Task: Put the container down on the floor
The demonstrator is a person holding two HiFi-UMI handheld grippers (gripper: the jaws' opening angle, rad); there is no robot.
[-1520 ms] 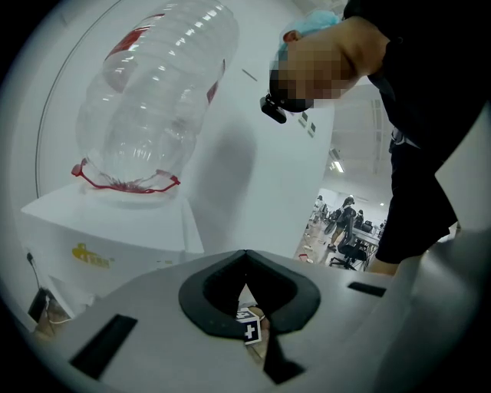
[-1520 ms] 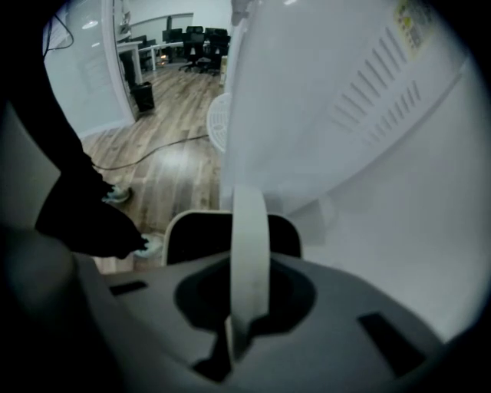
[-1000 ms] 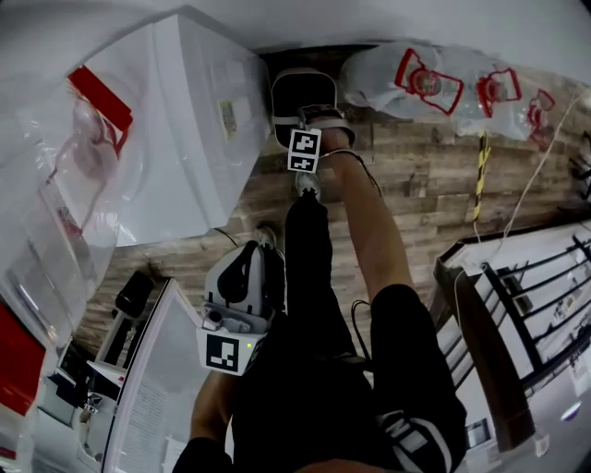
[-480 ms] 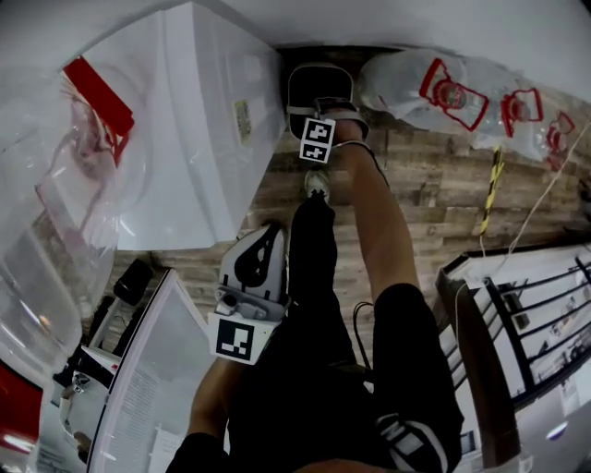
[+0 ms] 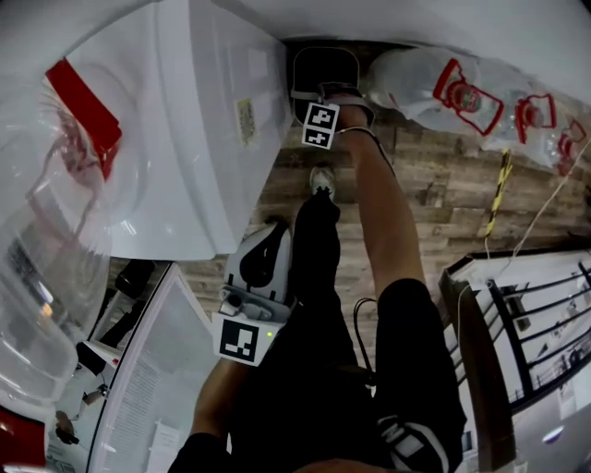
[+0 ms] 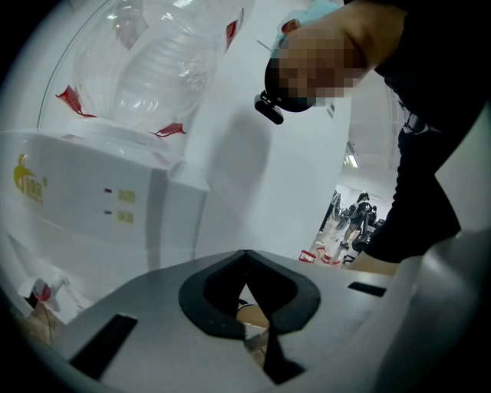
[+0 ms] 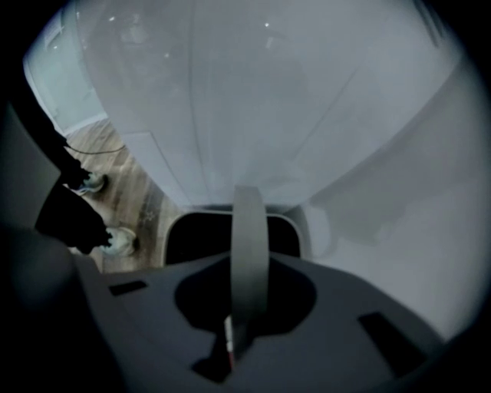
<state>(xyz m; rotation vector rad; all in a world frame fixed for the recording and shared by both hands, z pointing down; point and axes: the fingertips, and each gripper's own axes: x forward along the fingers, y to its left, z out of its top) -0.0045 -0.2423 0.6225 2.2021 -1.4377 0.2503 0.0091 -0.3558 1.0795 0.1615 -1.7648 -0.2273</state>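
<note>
Container is a dark bin with a grey rim, hanging right under the right hand-held gripper, which is clamped on its grey strap handle. It's way down by the wood floor, tucked against the white water dispenser on that gripper's left. Honestly can't tell if it's touching the floor. The left hand-held gripper is pinched closed on nothing, with the dispenser and its clear bottle ahead of it.

Wood-plank floor bordered by a white wall, with white water dispenser and black metal rack
</note>
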